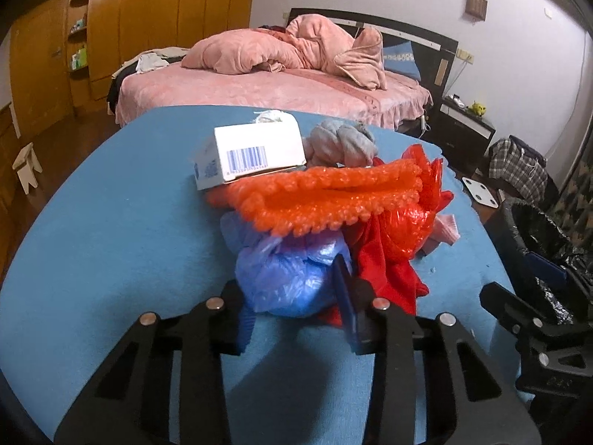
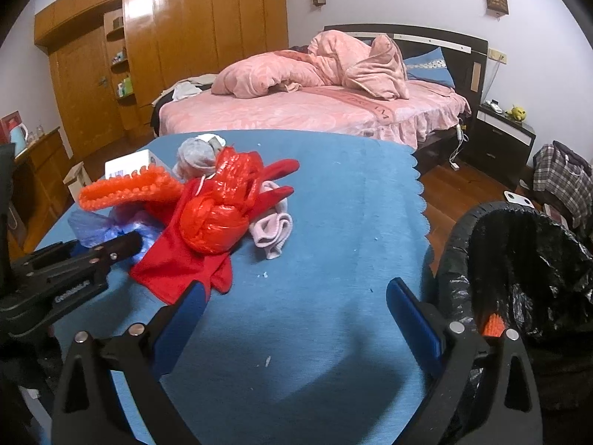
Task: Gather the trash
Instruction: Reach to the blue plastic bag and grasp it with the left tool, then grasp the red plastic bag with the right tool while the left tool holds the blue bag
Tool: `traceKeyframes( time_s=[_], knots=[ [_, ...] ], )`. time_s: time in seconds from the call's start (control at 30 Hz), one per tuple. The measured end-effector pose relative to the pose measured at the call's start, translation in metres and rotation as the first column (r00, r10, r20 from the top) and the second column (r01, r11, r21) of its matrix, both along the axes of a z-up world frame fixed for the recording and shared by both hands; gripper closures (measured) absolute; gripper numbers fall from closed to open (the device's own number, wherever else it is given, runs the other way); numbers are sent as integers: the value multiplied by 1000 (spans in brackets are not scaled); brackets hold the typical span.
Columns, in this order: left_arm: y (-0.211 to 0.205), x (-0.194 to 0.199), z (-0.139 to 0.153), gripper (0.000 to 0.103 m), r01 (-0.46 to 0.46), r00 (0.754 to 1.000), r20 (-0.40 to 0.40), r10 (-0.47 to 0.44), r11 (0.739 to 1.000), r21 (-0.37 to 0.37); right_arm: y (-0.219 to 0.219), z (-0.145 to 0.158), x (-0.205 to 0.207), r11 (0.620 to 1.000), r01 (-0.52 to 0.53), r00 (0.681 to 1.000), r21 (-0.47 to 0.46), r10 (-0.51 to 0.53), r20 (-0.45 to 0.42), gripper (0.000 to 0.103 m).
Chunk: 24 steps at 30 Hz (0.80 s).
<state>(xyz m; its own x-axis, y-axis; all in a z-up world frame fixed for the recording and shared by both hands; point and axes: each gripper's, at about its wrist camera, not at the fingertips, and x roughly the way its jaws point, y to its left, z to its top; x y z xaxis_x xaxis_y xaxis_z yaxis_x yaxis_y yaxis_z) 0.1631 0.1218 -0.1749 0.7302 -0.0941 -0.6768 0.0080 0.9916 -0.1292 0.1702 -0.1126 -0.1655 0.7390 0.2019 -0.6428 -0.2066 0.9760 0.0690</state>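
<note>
Left wrist view shows the left gripper (image 1: 296, 315) closing around the crumpled blue plastic bag (image 1: 285, 278) on the blue tablecloth (image 1: 111, 241), though whether it truly grips cannot be told. Just beyond, the red glove (image 1: 385, 270) touches it (likely to drag along), under the orange bubble wrap (image 1: 315, 200) and white carton (image 1: 259, 148). The right gripper (image 2: 296, 319) hangs open and empty beside the black-lined trash bin (image 2: 526, 259).
</note>
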Motion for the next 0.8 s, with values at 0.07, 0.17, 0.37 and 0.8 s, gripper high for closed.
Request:
traceKeyframes(
  time_s=[0.07, 0.17, 0.37, 0.8],
  knots=[
    [1, -7, 2, 67, 0, 1000, 6, 0, 1000, 8, 1, 0, 0, 1000, 0, 1000, 4, 0, 0, 8],
    [4, -14, 5, 67, -8, 1000, 15, 8, 1000, 24, 3, 1, 2, 1000, -3, 1000, 9, 3, 0, 8],
    [22, -18, 8, 67, -80, 996, 32, 79, 997, 24, 11, 2, 12, 1000, -4, 1000, 31, 4, 3, 10],
    [27, -7, 3, 67, -107, 994, 28, 106, 994, 17, 54, 4, 35, 997, -69, 997, 30, 68, 37, 24]
  ],
)
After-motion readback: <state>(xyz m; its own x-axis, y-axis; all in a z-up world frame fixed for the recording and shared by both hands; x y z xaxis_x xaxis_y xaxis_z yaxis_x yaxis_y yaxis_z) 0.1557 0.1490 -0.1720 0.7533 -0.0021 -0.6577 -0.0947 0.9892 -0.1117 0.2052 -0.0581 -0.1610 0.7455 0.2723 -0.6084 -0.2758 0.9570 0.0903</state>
